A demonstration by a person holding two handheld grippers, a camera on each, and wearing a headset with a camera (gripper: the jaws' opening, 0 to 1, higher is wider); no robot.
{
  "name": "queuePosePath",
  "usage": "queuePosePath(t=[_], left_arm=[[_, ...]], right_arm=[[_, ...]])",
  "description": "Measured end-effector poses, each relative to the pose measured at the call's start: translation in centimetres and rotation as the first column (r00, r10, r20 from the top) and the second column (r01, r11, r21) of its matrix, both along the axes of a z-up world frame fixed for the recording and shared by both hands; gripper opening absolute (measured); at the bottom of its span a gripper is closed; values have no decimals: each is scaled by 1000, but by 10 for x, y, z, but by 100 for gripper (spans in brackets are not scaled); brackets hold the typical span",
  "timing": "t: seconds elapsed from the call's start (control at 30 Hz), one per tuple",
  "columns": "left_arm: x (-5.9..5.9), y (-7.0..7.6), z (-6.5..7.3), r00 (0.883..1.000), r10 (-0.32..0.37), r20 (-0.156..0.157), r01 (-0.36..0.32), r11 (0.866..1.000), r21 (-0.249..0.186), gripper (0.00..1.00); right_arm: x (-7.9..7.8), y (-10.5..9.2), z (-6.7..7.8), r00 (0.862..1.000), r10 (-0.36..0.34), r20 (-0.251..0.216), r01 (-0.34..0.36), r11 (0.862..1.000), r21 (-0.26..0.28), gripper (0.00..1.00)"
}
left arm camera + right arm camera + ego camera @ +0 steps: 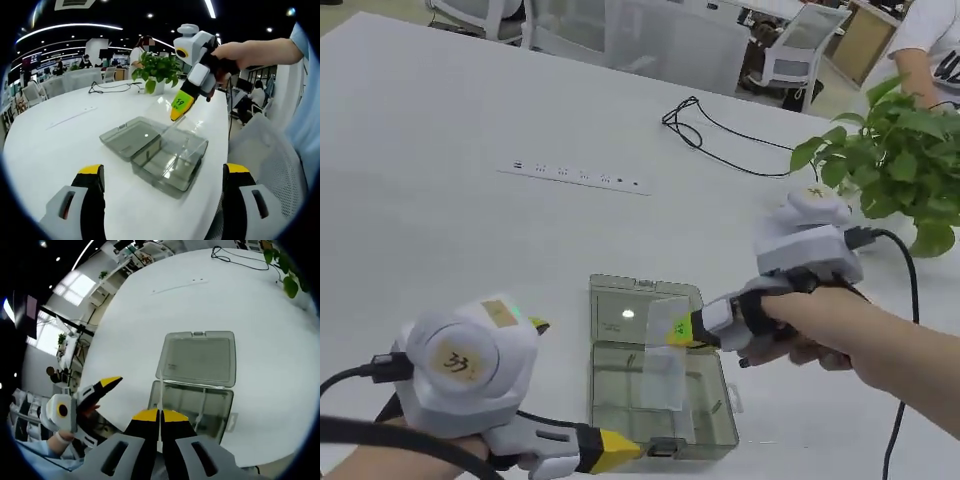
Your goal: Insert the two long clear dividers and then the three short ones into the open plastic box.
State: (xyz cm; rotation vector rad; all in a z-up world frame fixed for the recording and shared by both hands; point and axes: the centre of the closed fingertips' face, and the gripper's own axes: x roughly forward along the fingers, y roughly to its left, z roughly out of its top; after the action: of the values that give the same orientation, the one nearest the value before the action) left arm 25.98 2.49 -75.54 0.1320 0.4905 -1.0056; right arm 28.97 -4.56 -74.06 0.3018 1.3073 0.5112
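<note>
Large white worktop (470, 250). The open plastic box (615, 395) sits on it, lid laid flat on the far side of the base.

Right claw (682, 333): above the box's base, jaws pressed together on one clear divider (665, 375). The sheet hangs from the claw down into the base, tilted, and I judge it not seated yet. By its span against the base I take it for a long one, though I can't be sure.

Left claw (163, 172): jaws wide apart, holding nothing, just beside the box's near-left corner.

A pale line shows inside the base in the right gripper view. I cannot tell if it is a divider already in place.

Step in hand, as I read it: fitting a long divider.

Next move calls for squaring the sheet to the base walls, finding its slots, and pressing straight down. The left claw should steady the box so it doesn't skid.
</note>
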Motion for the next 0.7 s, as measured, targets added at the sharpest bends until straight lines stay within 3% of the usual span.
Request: queuePosePath(t=[0.03,0.07,0.33,0.43,0.7], left_arm=[[0,1,-1,1000,-3,4,3,1000,8,100],[0,3,-3,1000,-7,7,7,1000,14,100],[-1,10,-9,1000,8,0,-8,1000,2,100],[-1,12,-12,1000,14,-6,-14,1000,0,100],[-4,16,-17,1000,26,-17,-27,1000,-10,99]], right_arm=[[5,2,-1,1000,-3,12,3,1000,1,2],[1,0,-4,999,-1,-34,0,1000,-24,2],[6,1,-16,990,3,-139,-14,996,-82,2],[3,1,-20,979,-6,-205,-14,995,-97,2],[-1,4,-30,954,-21,-300,-23,990,-142,2]])
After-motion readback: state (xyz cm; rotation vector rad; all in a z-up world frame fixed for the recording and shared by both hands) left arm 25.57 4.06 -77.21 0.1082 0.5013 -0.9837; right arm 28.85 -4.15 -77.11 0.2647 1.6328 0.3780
